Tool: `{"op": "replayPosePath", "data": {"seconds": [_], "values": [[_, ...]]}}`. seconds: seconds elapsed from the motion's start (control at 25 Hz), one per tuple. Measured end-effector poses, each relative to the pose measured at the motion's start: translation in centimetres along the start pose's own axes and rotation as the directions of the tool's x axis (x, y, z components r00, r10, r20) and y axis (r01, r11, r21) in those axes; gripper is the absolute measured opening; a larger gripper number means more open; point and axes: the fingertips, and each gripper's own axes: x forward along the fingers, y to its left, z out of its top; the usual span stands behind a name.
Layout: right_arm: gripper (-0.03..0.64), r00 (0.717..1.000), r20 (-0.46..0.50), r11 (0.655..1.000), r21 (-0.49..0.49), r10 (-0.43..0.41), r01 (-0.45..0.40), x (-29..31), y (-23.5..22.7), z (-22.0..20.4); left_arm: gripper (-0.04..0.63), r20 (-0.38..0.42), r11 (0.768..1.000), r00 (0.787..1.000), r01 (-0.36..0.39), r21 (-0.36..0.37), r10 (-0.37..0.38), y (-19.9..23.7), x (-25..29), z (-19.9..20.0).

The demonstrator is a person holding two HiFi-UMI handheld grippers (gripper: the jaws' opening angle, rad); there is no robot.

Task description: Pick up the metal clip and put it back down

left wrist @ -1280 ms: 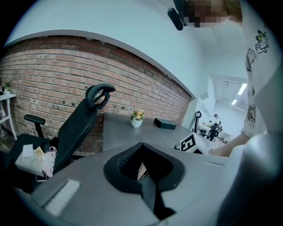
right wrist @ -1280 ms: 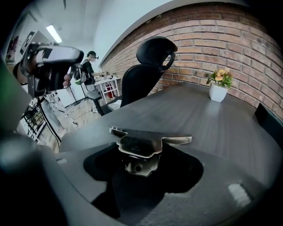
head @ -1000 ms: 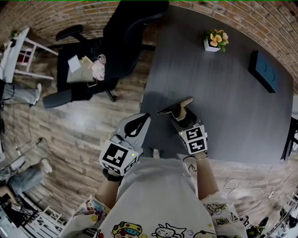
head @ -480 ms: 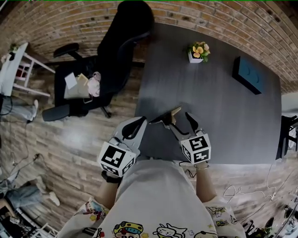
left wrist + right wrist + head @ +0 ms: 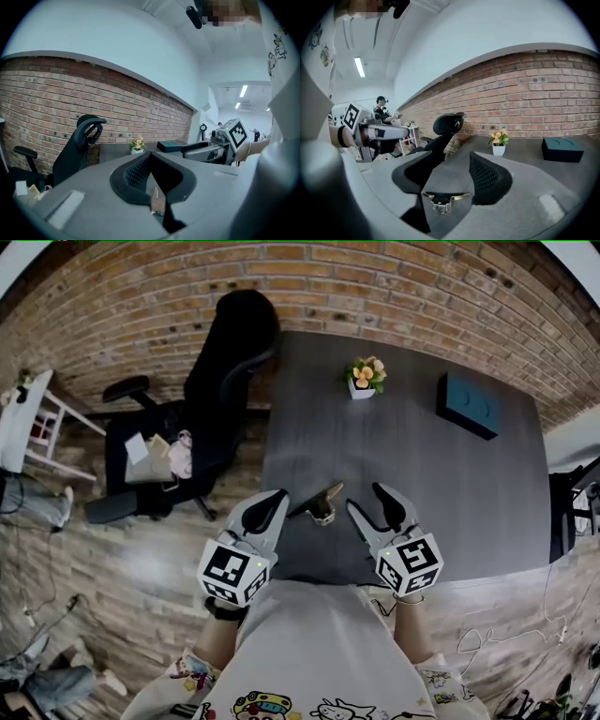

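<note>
The metal clip [image 5: 443,199] seems to lie free on the table [image 5: 450,484], below the half-spread, empty fingers of the right gripper [image 5: 454,157], which were just closing, while those of the left gripper [image 5: 148,159] are pressed together on nothing, so the put-down looks done and only drawing away remains.

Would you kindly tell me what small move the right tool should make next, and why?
Probably draw the right tool back toward the near edge of the dark grey table. The gold-handled metal clip already lies there, clear of the tool; its jaws, which have just been closing, stand apart on nothing, so the put-down looks done.
</note>
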Motion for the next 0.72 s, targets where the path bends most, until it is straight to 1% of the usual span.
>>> {"op": "replayPosePath", "data": {"seconds": [0.2, 0.36, 0.56, 0.72], "values": [[0.193, 0.997, 0.072, 0.999, -0.027, -0.042, 0.044, -2.4, -0.6, 1.9, 0.002, 0.018, 1.0, 1.0, 0.023, 0.009, -0.023, -0.9, 1.0, 1.0], [0.151, 0.99, 0.127, 0.997, -0.021, -0.069, 0.072, -4.1, -1.3, 3.4, 0.002, 0.029, 0.998, 0.998, 0.052, 0.019, -0.052, -1.9, 1.6, 2.0], [0.082, 0.983, 0.168, 0.997, -0.009, -0.072, 0.075, -5.9, -1.7, 5.0, 0.002, 0.033, 0.997, 0.997, 0.07, 0.024, -0.071, -2.7, 2.0, 2.6], [0.028, 0.977, 0.197, 0.997, 0.013, -0.08, 0.079, -6.7, -2.1, 5.4, 0.002, 0.034, 0.997, 0.997, 0.074, 0.024, -0.075, -2.7, 2.1, 2.7]]}}
